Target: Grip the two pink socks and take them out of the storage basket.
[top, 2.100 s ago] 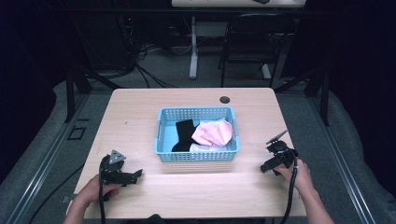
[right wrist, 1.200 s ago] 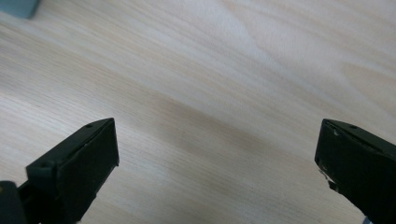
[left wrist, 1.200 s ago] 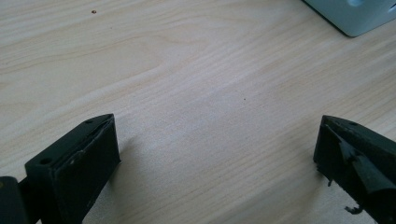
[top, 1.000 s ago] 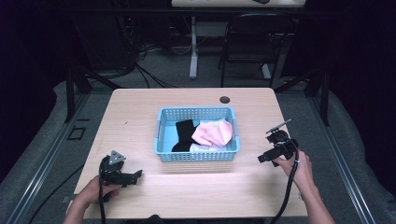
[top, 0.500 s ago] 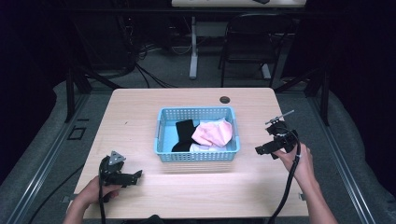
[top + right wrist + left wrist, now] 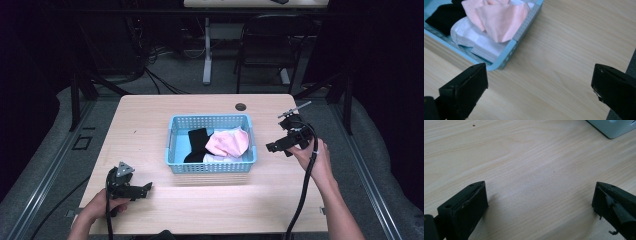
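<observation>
- Black fingers [image 6: 464, 92] of the right gripper [image 6: 286, 141] stand wide apart and empty, raised just beside the blue basket [image 6: 175, 150], apparently lined up for a reach inside.
- Equally spread, the left gripper [image 6: 131, 186] holds nothing and rests low on the desk [image 6: 150, 115], seemingly parked.
- Pink cloth [image 6: 227, 141], black cloth [image 6: 197, 142] and white cloth [image 6: 474, 37] lie heaped in the basket at mid-desk, between both hands.

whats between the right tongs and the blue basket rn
Nothing: the high view shows bare wooden table between the right tongs and the basket. The right gripper view agrees, with open jaws over plain wood beside the basket's corner.
</observation>
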Demonstrator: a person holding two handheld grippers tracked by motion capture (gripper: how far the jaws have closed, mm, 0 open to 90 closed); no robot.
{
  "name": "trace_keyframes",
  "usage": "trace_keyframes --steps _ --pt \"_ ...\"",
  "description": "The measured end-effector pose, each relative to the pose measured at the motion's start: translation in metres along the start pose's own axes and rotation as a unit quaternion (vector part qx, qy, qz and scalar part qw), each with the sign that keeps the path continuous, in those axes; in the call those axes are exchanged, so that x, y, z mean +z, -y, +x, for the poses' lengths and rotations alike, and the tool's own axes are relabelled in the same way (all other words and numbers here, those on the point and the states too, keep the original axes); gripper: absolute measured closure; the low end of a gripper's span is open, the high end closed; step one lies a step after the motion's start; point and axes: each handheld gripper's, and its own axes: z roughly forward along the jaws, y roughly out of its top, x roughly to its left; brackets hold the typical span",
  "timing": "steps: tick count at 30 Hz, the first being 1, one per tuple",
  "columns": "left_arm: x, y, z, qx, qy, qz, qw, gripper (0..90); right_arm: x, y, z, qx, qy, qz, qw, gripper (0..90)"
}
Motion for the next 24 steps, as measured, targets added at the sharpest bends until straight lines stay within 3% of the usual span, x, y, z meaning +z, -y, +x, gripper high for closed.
trace_keyframes --steps 5,14,24 --pt "0.000 0.000 0.000 0.000 0.000 0.000 1.0000 0.0 0.003 -0.016 0.007 -0.008 -0.009 -0.005 0.9999 0.3" --pt "0.000 0.000 0.000 0.000 0.000 0.000 1.0000 0.0 0.025 -0.044 0.025 -0.035 -0.036 0.010 0.9987 0.0" --pt "0.000 0.000 0.000 0.000 0.000 0.000 1.0000 0.0 0.046 -0.068 0.046 -0.068 -0.050 0.034 0.9958 0.0"
